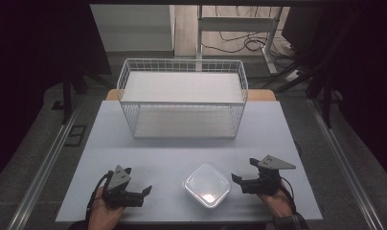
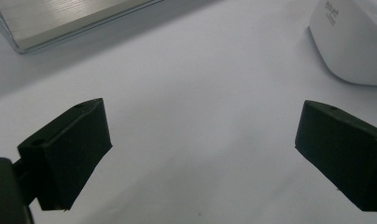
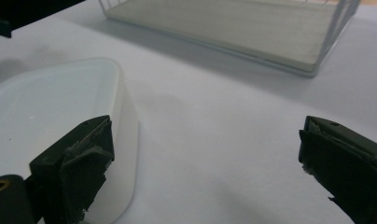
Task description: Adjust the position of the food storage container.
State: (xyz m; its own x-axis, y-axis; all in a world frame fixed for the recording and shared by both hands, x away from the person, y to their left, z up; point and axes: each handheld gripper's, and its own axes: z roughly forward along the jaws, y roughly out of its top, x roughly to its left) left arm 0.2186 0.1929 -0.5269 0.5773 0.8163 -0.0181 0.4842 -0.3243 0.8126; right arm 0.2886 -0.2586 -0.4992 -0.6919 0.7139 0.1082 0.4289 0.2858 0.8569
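Two claws rest released near the desk's (image 1: 278, 124) front edge, the left claw (image 1: 138, 190) and right claw (image 1: 244, 171) flanking a lidded white box (image 1: 207, 185), each just apart from it. Bare desk lies between the box and the wire basket (image 1: 182, 98) behind.

white container (image 1: 207, 185), white wire rack (image 1: 182, 98), black jaws

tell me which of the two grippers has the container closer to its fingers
The right gripper: the white lidded container sits just beside its open fingers, while the left gripper stands farther off across bare table.
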